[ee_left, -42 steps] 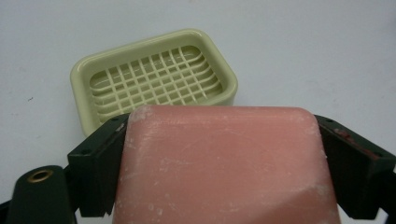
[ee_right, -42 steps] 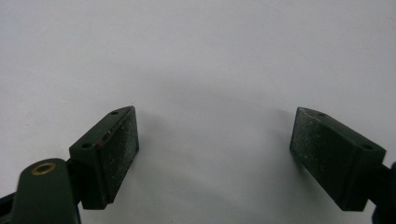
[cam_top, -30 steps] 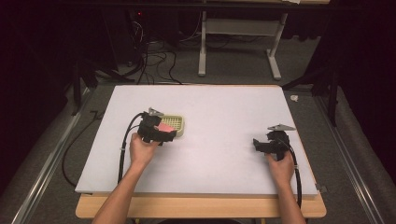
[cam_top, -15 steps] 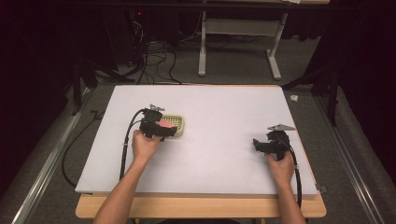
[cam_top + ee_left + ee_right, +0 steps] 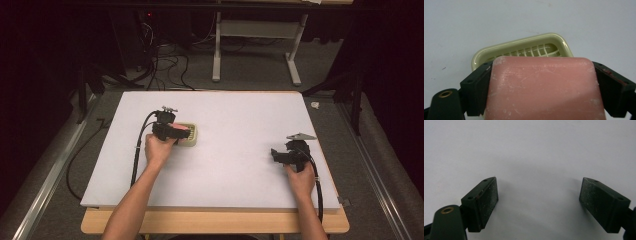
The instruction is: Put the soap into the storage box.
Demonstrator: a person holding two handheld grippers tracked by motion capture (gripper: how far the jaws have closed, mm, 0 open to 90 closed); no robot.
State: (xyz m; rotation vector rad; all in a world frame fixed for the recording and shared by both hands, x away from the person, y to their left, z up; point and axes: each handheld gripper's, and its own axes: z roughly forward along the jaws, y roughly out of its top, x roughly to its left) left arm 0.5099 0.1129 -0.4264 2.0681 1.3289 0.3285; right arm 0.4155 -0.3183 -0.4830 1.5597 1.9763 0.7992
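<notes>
Left gripper [image 5: 181,133] jaws pinching pink soap bar [image 5: 544,87] over cream soap dish [image 5: 499,51], dish at bench [image 5: 240,115] nine o'clock, right gripper [image 5: 278,155] jaws spread, bare bench beneath, four o'clock

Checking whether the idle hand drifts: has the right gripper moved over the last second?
No. In the high view the right gripper sits at the same spot near the white table's right edge, fingers open.
</notes>
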